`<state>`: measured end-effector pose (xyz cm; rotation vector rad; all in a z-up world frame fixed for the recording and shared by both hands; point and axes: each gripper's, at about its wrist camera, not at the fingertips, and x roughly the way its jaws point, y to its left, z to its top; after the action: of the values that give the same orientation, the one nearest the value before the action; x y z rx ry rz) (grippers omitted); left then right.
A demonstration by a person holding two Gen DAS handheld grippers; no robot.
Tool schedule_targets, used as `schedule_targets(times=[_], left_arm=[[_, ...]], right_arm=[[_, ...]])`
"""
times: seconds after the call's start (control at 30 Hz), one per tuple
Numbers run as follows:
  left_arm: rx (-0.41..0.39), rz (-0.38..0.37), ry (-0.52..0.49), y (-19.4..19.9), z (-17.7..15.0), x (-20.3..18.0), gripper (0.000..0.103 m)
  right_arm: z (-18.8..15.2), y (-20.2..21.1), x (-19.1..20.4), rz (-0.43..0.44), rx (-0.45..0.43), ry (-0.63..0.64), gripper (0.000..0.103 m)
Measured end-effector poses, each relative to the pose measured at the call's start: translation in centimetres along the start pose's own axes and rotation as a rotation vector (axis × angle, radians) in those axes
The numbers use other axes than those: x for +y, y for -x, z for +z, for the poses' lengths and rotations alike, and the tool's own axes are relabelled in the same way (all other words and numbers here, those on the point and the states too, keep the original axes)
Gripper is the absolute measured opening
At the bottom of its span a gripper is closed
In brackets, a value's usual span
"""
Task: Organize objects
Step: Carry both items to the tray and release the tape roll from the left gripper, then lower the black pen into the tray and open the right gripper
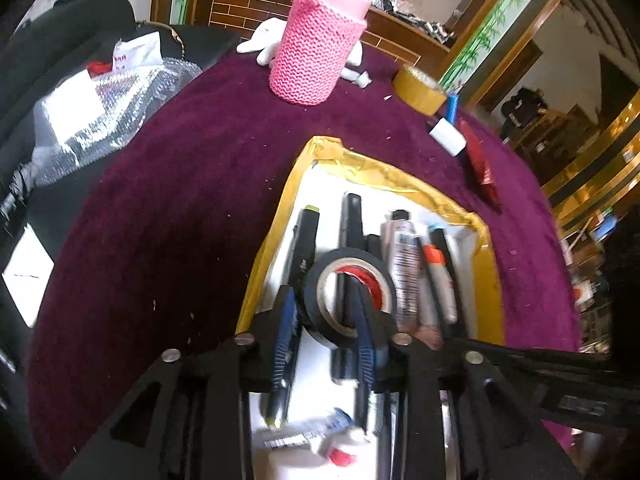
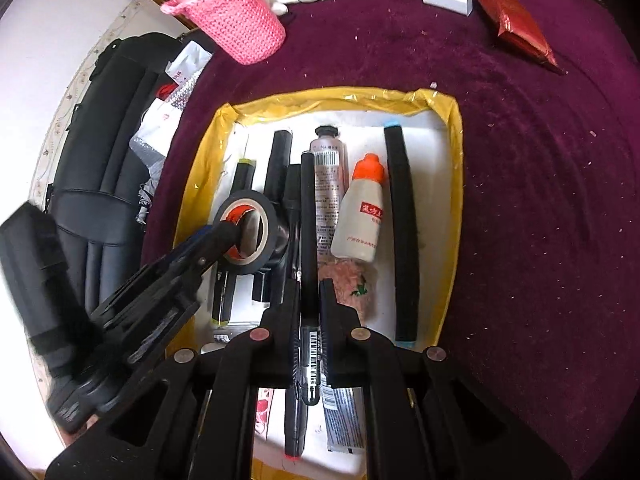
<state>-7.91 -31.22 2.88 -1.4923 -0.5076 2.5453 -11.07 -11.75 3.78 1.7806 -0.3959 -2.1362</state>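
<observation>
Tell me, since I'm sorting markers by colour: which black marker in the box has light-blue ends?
The long black marker lying alone at the right of the yellow-edged box, beside the orange-capped white bottle. Both its ends are light blue; the others show yellow-green or red ends.

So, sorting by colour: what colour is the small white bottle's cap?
Orange; the small white bottle's cap shows best in the right wrist view.

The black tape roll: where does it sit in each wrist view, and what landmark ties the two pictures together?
Left wrist: black tape roll low centre, around one finger of the left gripper.
Right wrist: left of centre, over the yellow-rimmed box.
Shared landmark: pink knitted bottle sleeve.
</observation>
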Motion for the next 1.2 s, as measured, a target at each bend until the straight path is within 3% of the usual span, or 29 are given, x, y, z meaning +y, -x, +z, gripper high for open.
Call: schedule_targets(times=[0.07, 0.17, 0.37, 0.77, 1.03, 1.2], left_arm=[[-0.025, -0.008, 0.014, 1.5, -0.1, 0.2, 0.038], [-0.085, -0.037, 0.047, 4.6, -0.5, 1.2, 0.044], [-0.142, 0.0, 0.134, 8.1, -1.7, 4.8, 0.045], [-0.125, 0.015, 0.209, 8.6, -4.6, 7.7, 0.046], [-0.117, 0.005, 0.173, 8.3, -5.0, 6.4, 0.046], [-0.129, 0.058, 0.119, 8.4, -5.1, 4.9, 0.046]], right_arm=[[-0.2, -0.2, 0.3, 0.008, 0.01, 0.002, 0.007], [-0.9, 0.2, 1.3, 0.031, 0.018, 0.025, 0.007], [-2.6, -0.1, 3.2, 0.088, 0.069, 0.045, 0.007], [-5.9, -1.4, 4.1, 0.019, 0.111, 0.083, 0.007], [-8.0, -2.5, 2.6, -0.002, 0.175, 0.026, 0.008], [-8.5, -1.6, 2.8, -0.032, 0.147, 0.06, 0.01]])
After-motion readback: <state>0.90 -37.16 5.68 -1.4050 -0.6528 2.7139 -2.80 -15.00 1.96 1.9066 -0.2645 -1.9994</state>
